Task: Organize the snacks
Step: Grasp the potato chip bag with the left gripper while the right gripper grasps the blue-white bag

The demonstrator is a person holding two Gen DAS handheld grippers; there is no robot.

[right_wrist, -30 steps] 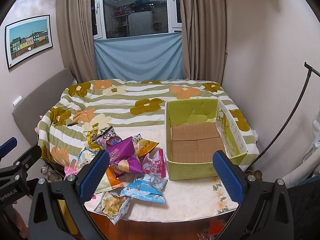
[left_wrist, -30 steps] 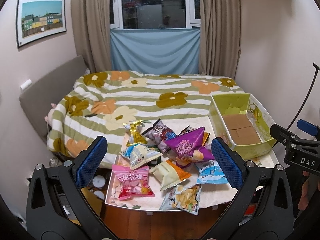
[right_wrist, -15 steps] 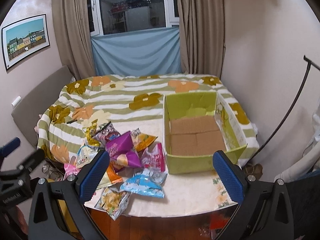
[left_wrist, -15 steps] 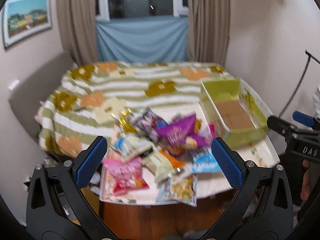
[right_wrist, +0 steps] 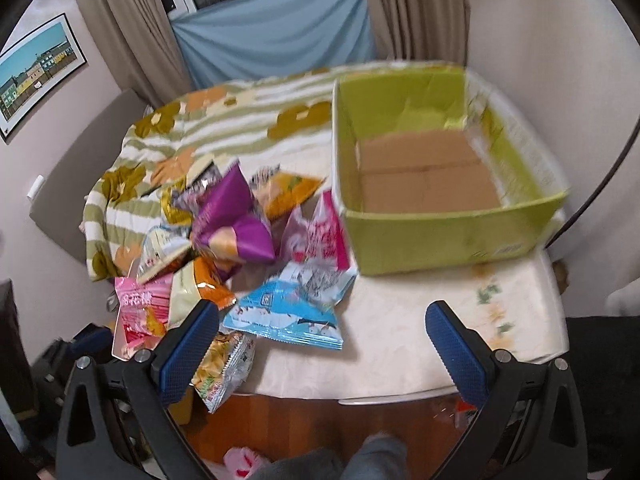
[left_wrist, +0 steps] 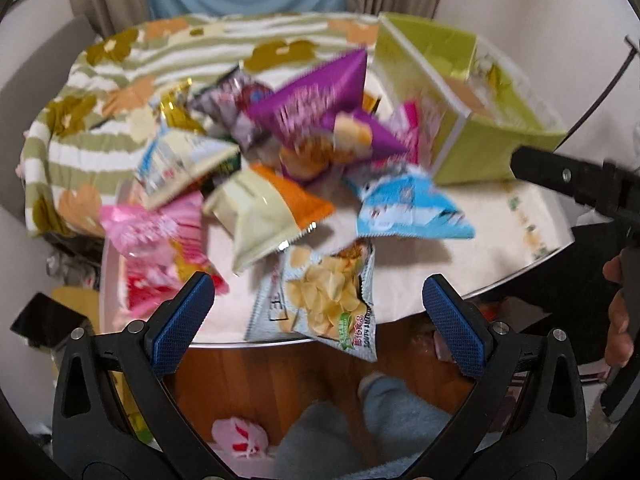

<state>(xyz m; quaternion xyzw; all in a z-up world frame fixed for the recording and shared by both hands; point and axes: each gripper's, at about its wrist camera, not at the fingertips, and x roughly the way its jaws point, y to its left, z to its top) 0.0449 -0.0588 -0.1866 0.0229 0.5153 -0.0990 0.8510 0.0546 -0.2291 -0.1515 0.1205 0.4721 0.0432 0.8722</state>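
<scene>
A pile of snack bags lies on the white table [left_wrist: 404,276]: a potato chip bag [left_wrist: 324,296] at the front edge, a light blue bag [left_wrist: 404,208], a purple bag [left_wrist: 320,108], a pink bag [left_wrist: 148,236]. An empty green cardboard box [right_wrist: 432,172] stands to the right of the pile. My left gripper [left_wrist: 318,312] is open and empty, just short of the chip bag. My right gripper [right_wrist: 320,340] is open and empty, near the table's front edge by the blue bag [right_wrist: 288,308]. It also shows in the left wrist view [left_wrist: 560,176].
A bed with a flowered striped blanket [right_wrist: 224,128] lies behind the table. A wall stands close on the right [right_wrist: 560,40]. The person's legs [left_wrist: 360,424] and a wood floor are below the table edge.
Both grippers have moved forward and tilted down toward the table; the snack pile and box look much larger. Both stay open and empty.
</scene>
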